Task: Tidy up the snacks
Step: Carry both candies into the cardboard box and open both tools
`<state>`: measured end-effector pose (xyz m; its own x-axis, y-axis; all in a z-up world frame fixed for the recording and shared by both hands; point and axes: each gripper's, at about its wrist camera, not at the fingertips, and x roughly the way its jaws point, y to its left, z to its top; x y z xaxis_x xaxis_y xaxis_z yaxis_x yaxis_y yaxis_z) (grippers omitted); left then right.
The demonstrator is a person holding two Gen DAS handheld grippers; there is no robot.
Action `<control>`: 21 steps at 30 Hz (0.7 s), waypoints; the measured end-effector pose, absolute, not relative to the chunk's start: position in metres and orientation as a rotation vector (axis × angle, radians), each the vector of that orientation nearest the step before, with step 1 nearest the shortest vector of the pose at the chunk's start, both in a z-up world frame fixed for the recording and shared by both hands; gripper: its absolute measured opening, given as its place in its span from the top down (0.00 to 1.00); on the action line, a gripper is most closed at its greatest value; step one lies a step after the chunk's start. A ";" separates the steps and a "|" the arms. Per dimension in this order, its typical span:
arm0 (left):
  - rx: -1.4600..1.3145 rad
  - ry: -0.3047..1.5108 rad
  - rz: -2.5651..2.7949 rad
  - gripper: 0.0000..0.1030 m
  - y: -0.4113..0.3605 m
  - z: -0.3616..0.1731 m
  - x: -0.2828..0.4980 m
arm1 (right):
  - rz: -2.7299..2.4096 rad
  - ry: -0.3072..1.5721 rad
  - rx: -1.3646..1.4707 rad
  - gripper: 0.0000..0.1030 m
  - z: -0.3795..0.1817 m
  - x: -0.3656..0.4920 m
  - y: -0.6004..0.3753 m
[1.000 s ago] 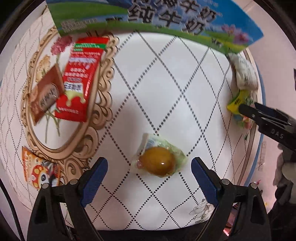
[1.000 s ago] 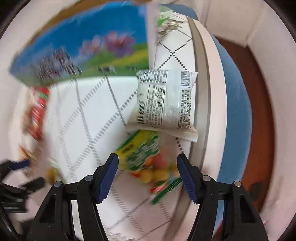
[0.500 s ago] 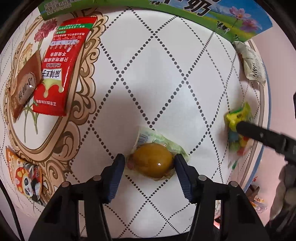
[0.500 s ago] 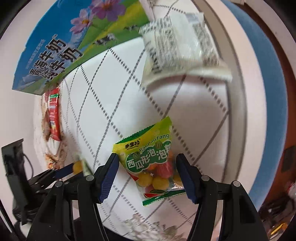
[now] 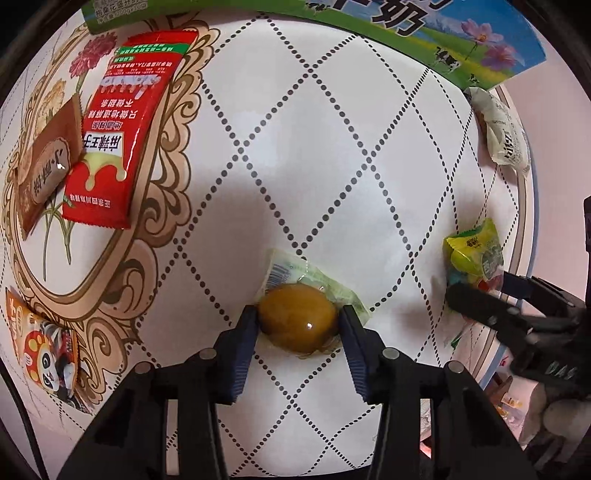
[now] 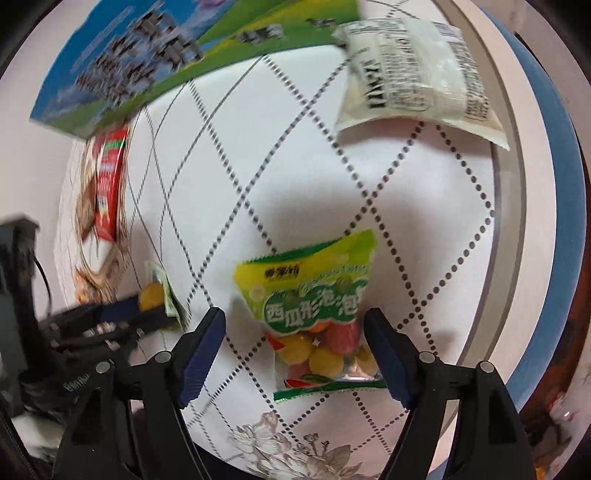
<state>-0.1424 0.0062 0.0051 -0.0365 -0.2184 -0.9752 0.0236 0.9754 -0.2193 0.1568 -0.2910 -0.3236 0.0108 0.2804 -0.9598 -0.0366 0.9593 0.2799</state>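
My left gripper is shut on a brown egg in a clear green wrapper, which rests on the round white table; the egg also shows in the right wrist view. My right gripper is open, its fingers either side of a yellow-green candy bag lying on the table; that bag shows at the right of the left wrist view.
A white snack packet lies near the table's right rim. A blue-green milk carton box stands at the back. A red packet, a brown packet and a panda packet lie at the left.
My left gripper has closed its fingers onto the egg. My right gripper has moved in around the candy bag and stays open.
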 end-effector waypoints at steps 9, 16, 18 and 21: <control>-0.144 1.599 -0.207 0.59 0.009 0.002 -0.138 | 0.180 1.504 0.242 0.44 -0.324 0.150 -0.296; -0.165 1.560 -0.234 0.59 0.011 0.035 -0.143 | 0.220 1.476 0.362 0.48 -0.309 0.146 -0.305; -0.184 1.534 -0.240 0.59 0.015 0.050 -0.140 | 0.238 1.453 0.390 0.48 -0.301 0.147 -0.304; -0.219 1.475 -0.244 0.59 0.021 0.079 -0.130 | 0.274 1.402 0.422 0.48 -0.278 0.152 -0.302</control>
<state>-0.1301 0.0208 0.0789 0.0796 -0.2939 -0.9525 0.0280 0.9558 -0.2926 0.1522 -0.3021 -0.2779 0.1551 0.4283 -0.8902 0.0619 0.8951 0.4415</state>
